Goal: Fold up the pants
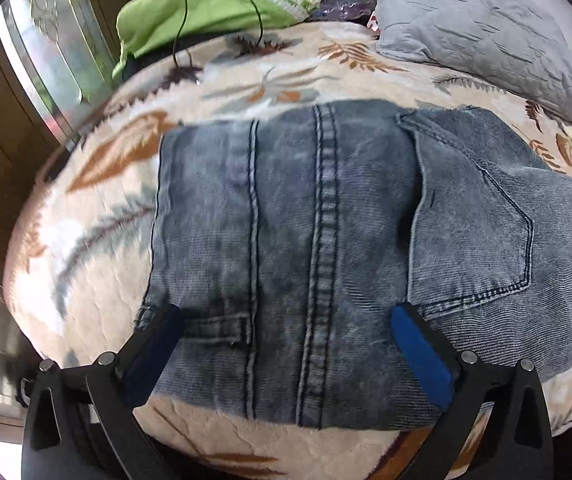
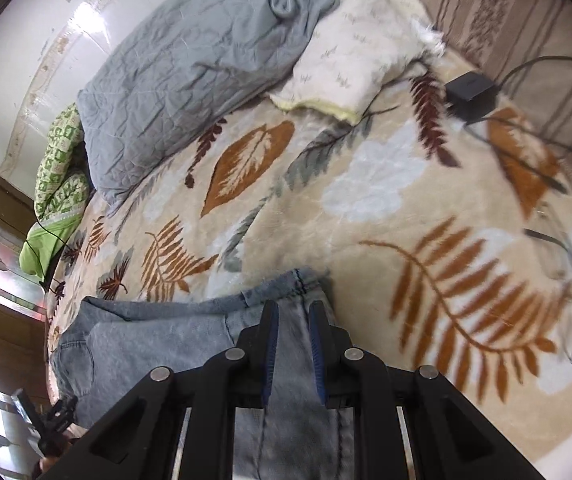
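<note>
Grey-blue denim pants (image 1: 326,248) lie folded on a leaf-patterned blanket (image 1: 97,240), seams running away from me, a back pocket (image 1: 486,240) on the right. My left gripper (image 1: 286,320) is open, its blue pads wide apart over the near part of the pants. In the right wrist view my right gripper (image 2: 292,312) is shut on a fold of the pants (image 2: 157,332), the denim pinched between its blue pads; the waist edge sticks out beyond the fingertips.
A grey quilt (image 2: 189,72) and a cream pillow (image 2: 358,56) lie at the bed's far side. A green blanket (image 1: 205,12) with a black cable sits by the window. A black charger (image 2: 470,88) with cables lies on the right.
</note>
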